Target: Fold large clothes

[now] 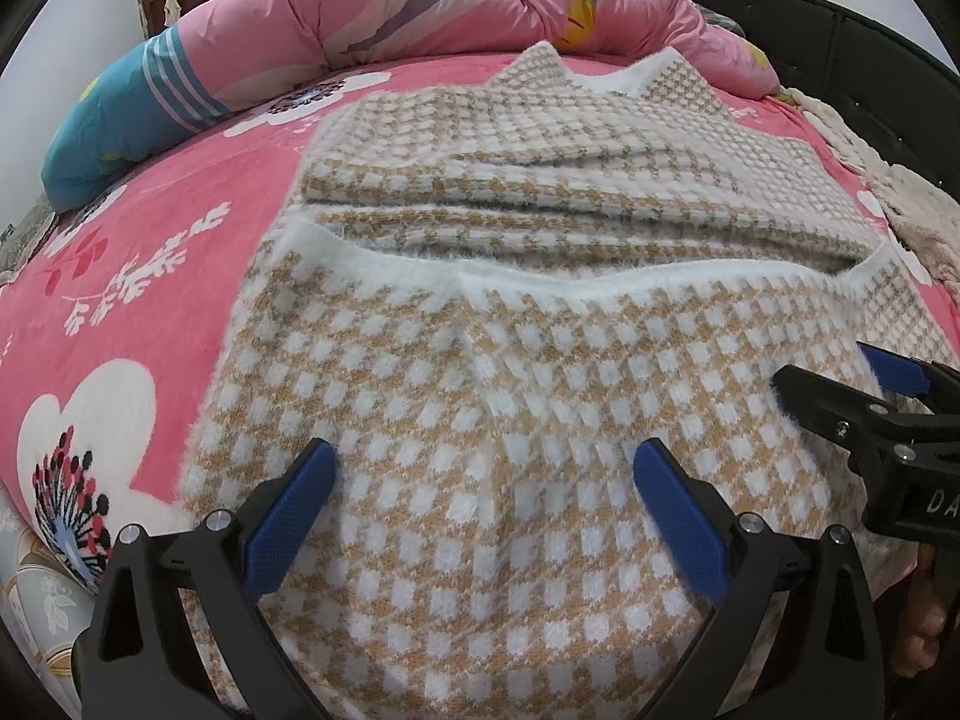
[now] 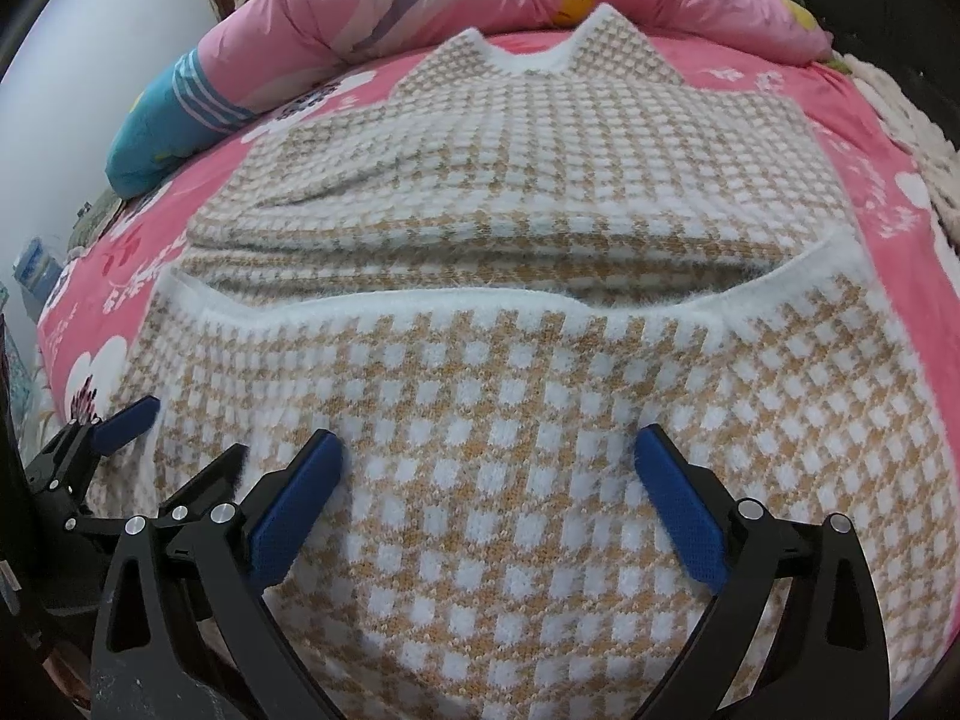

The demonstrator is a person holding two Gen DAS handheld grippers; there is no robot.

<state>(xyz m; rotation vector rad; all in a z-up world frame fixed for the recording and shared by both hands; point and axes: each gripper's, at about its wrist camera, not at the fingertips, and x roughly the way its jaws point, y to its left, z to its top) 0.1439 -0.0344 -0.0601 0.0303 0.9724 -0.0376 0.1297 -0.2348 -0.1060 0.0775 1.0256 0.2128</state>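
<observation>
Quilt [image 1: 372, 18], pink with a teal end, lies bunched along the far edge of the bed; sheet [image 1: 150, 228], pink with white flowers, covers the mattress; sweater [image 1: 516, 372], tan-and-white check with a white hem, lies on the sheet at centre, its near part folded over the rest; left gripper [image 1: 486, 468] is above the near fold, jaws spread, grasping nothing; right gripper [image 2: 489, 462] is just beside it over the same fold, jaws likewise released; headboard [image 1: 840, 48], black, stands at far right.
</observation>
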